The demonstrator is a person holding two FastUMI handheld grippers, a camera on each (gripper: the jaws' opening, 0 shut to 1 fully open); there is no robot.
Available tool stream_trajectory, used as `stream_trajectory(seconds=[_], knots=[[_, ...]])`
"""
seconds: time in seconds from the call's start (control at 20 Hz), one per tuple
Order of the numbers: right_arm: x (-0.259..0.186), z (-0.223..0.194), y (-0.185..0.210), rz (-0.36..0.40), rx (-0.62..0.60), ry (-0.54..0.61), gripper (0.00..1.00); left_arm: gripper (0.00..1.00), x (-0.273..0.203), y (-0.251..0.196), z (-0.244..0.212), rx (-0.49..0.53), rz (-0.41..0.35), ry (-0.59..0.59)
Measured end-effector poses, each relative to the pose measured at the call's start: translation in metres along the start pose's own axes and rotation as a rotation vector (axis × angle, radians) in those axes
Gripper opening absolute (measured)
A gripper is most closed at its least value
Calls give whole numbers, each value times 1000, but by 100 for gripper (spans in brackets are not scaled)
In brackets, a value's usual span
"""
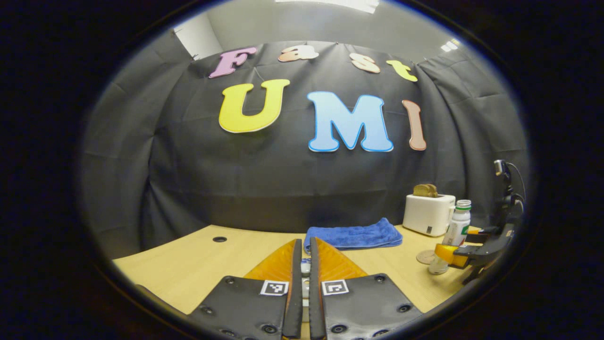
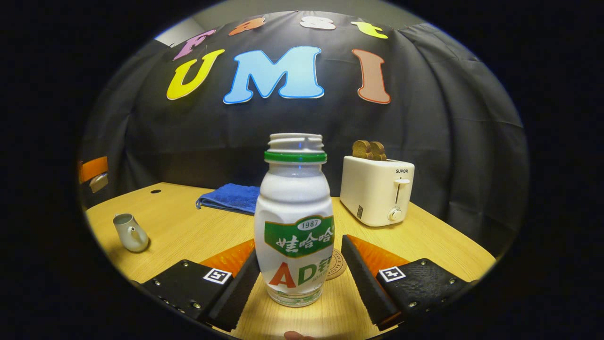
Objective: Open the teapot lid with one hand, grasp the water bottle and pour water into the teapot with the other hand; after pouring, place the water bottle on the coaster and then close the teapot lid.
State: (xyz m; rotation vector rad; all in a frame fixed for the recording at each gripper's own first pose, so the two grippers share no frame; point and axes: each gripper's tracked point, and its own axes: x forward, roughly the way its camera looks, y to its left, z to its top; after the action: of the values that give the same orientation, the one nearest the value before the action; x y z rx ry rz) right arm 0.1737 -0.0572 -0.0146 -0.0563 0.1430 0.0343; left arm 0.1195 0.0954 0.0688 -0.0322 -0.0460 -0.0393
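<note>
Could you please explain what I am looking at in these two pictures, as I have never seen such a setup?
A person holds a two-finger gripper in each hand, and each gripper carries a fisheye camera looking along its fingers. In the left gripper view, the left gripper is shut on a small pale thing, apparently the lid. In the right gripper view, the right gripper is open around an uncapped bottle standing on the table. Also there: the lidless teapot, a coaster behind the bottle, a towel and a toaster with toast.
</note>
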Motion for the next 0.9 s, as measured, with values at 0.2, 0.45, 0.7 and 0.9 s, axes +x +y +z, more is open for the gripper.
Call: stream_trajectory(seconds=[0.2, 0.45, 0.7, 0.9], knots=[[4, 1, 4, 11, 5, -8, 75, 16, -5, 6, -1, -11, 7, 10], [-3, 6, 5, 0, -88, 0, 70, 16, -14, 9, 5, -29, 6, 3], [-14, 15, 2, -44, -227, 25, 70, 12, -39, 2, 8, -66, -32, -4], [-22, 17, 16, -33, -325, 41, 70, 16, -65, 1, 2, -82, -47, 2]])
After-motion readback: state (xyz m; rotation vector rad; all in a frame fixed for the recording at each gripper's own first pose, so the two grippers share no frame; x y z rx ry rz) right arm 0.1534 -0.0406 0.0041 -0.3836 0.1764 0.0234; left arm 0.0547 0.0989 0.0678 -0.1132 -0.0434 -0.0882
